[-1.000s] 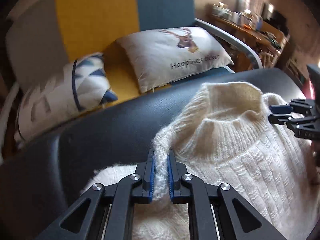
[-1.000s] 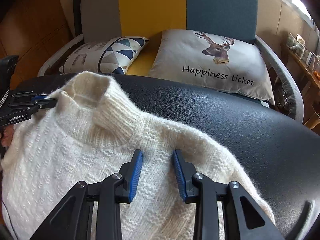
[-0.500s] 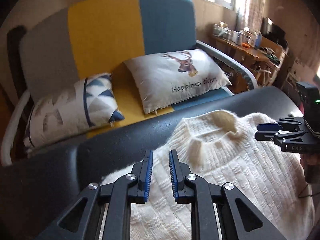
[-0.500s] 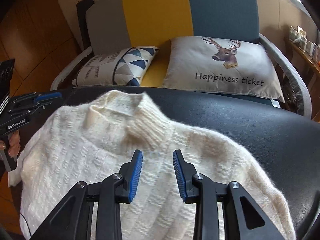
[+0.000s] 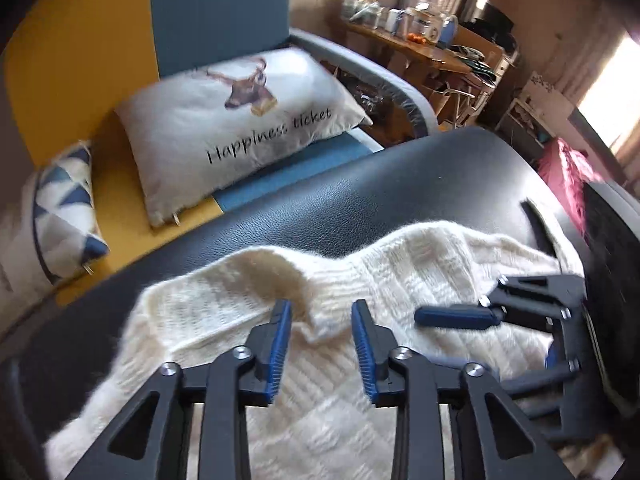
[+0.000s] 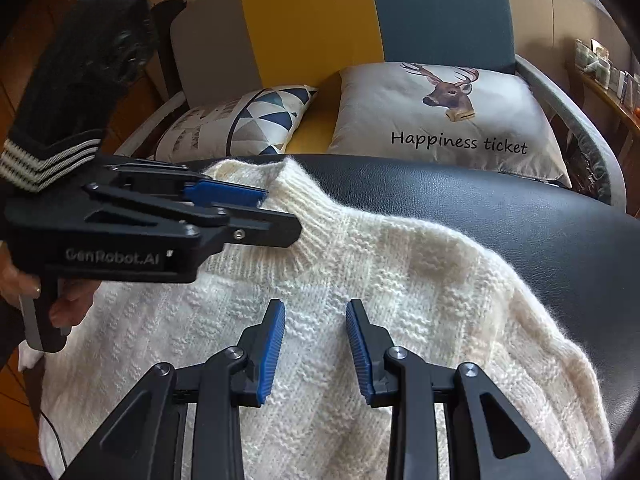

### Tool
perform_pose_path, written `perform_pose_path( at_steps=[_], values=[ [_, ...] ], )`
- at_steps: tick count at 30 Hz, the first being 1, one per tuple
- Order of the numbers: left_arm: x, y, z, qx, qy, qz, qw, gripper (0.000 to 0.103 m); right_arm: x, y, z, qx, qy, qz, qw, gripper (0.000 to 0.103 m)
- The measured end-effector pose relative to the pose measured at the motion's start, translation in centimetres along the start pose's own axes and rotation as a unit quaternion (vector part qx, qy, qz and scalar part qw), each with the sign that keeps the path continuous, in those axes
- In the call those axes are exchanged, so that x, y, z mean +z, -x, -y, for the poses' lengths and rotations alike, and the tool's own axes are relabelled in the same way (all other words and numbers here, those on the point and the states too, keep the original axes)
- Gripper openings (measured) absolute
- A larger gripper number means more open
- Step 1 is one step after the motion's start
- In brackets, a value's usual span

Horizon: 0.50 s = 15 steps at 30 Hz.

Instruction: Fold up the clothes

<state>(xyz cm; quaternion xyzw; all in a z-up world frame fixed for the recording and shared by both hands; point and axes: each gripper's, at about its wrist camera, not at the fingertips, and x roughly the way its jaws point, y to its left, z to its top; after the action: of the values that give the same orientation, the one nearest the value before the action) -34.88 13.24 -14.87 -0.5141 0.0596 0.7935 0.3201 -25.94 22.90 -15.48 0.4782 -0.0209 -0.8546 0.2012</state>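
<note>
Left wrist view showed our left gripper (image 5: 320,344) over a cream knit sweater (image 5: 400,264) spread on a black padded surface (image 5: 360,196) – its jaws were opening, the rumpled collar (image 5: 280,276) just ahead between the tips, nothing pinched. Our right gripper (image 6: 316,344) hung above the sweater's chest, jaws apart and not pressing on the knit, the collar further ahead. We judged the sweater soft, light and fuzzy – it would slump and stretch rather than hold a crease, so the shoulder seams or hem looked like the surest places to pinch. Beyond stood a sofa (image 6: 312,20) with two cushions.
</note>
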Motion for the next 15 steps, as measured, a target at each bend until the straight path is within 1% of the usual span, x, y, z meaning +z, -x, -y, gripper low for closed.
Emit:
perform_pose_path(
  at_steps=[2, 3, 4, 5, 7, 10, 11, 13, 15],
  values=[
    [0.4, -0.8, -0.7, -0.025, 0.038, -0.007, 0.9989, 0.038, -0.3, -0.1, 0.3, 0.008, -0.003, 0.007, 1.0, 0.032],
    [0.3, -0.8, -0.8, -0.042, 0.048, -0.001, 0.998, 0.028, -0.4, -0.1, 0.5, 0.013, -0.007, 0.012, 1.0, 0.032],
    [0.3, -0.7, -0.9, -0.056, 0.057, 0.007, 0.9968, 0.014, -0.4, -0.1, 0.7, 0.018, -0.013, 0.017, 1.0, 0.032],
    [0.5, -0.3, -0.7, -0.058, 0.057, 0.022, 0.9964, 0.003, -0.5, 0.0, 1.0, 0.022, -0.019, 0.024, 0.999, 0.032],
    [0.8, 0.5, -0.8, -0.075, 0.072, 0.053, 0.9931, 0.003, -0.8, 0.1, 1.6, 0.029, -0.034, 0.04, 0.998, 0.031],
    [1.2, -0.9, -1.6, -0.021, 0.084, 0.047, 0.9951, 0.003, -1.3, -0.1, 2.4, 0.039, -0.054, 0.052, 0.996, 0.026],
    [1.0, -1.8, -2.0, -0.01, 0.088, 0.032, 0.9955, 0.003, -1.2, -0.1, 2.5, 0.038, -0.055, 0.052, 0.996, 0.026],
    [0.6, -2.5, -2.0, -0.006, 0.083, 0.033, 0.996, 0.003, -1.2, -0.2, 2.3, 0.033, -0.049, 0.052, 0.997, 0.026],
    [0.3, -1.6, -1.9, -0.013, 0.085, 0.034, 0.9957, 0.004, -1.2, -0.3, 2.2, 0.029, -0.045, 0.052, 0.997, 0.026]
  ],
)
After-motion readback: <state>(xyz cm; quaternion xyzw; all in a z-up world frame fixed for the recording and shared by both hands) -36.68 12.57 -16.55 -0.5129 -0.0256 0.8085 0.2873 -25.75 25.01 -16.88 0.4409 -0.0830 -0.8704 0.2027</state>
